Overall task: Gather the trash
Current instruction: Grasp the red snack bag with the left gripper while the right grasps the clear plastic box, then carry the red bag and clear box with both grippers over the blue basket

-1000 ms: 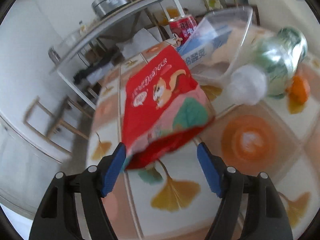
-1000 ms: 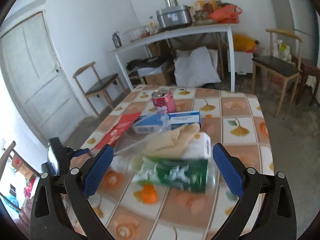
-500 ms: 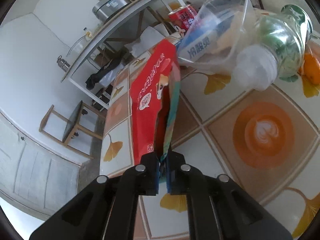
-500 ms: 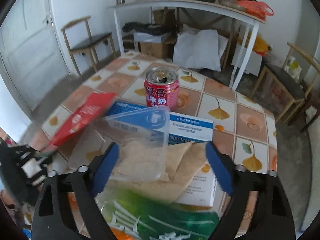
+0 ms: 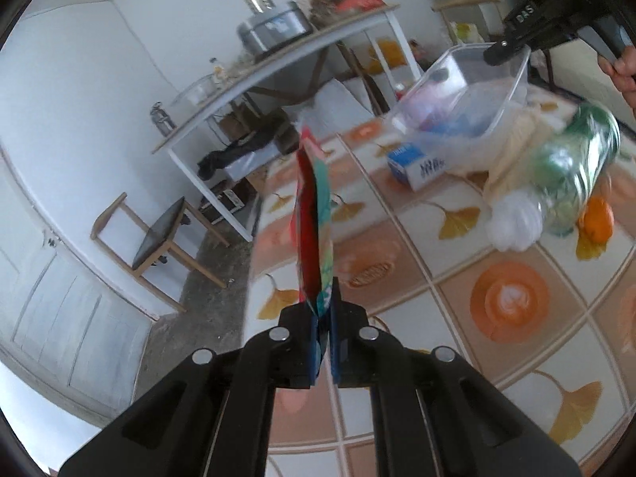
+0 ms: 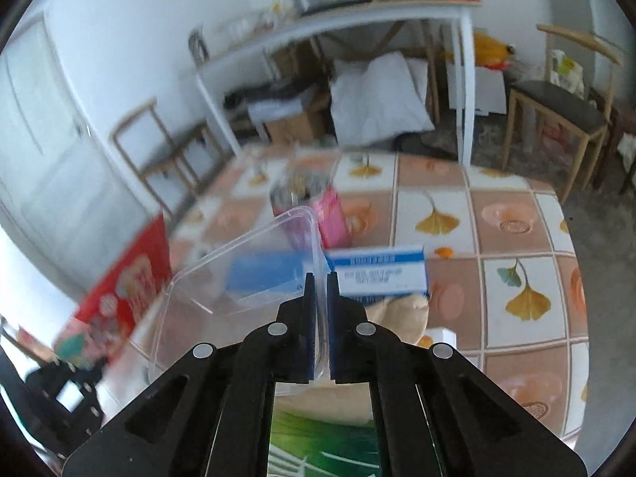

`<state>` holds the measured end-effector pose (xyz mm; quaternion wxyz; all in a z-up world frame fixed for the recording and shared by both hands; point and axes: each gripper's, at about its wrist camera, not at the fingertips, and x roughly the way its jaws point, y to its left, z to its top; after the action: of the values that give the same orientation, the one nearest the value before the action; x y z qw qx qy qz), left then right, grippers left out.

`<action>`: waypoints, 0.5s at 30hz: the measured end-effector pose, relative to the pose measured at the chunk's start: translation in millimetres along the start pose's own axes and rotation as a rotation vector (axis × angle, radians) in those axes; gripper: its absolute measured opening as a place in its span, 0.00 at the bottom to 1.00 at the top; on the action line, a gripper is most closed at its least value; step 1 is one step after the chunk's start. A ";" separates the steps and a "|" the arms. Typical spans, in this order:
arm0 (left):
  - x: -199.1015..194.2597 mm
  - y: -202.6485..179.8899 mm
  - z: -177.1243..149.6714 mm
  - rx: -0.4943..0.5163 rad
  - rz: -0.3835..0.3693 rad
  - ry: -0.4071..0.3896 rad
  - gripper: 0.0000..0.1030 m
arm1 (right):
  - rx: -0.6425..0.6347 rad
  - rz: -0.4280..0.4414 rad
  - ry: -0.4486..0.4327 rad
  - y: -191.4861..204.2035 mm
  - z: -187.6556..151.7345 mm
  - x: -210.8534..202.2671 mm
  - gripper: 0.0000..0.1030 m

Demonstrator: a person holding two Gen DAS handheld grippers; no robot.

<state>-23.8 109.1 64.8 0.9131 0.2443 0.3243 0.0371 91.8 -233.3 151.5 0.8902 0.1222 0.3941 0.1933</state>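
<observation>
Wrapper [image 5: 312,214] hung edge-on above the table's [image 5: 508,361] left edge, pinched in the left claw [image 5: 325,318]; right claw [image 6: 321,290] clamped the tub [image 6: 246,262] rim over the box [image 6: 381,274]

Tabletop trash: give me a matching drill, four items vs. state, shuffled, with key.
Items:
1. red snack bag
2. clear plastic container
3. blue-and-white box
4. green-label bottle

States:
A. lying on the table, white cap toward the left wrist camera
B. clamped edge-on in the left gripper
C. flat on the table beyond the container
D. rim pinched in the right gripper

Pairs: 1-B, 2-D, 3-C, 4-A
</observation>
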 end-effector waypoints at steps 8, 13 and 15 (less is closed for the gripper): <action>-76.1 1.5 30.8 -0.004 -0.008 -0.122 0.04 | 0.069 0.141 -0.158 -21.7 -3.3 -110.2 0.03; -145.2 -20.5 67.7 0.017 -0.187 -0.209 0.04 | 0.128 0.153 -0.226 -70.2 -31.6 -197.2 0.04; -171.6 -32.8 82.4 0.028 -0.274 -0.248 0.04 | 0.161 0.114 -0.263 -96.6 -52.5 -239.4 0.04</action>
<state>-111.5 6.8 203.1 0.9392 0.2131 0.2399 -0.1224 -70.7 -421.9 237.8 0.9091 0.2394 0.2806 0.1938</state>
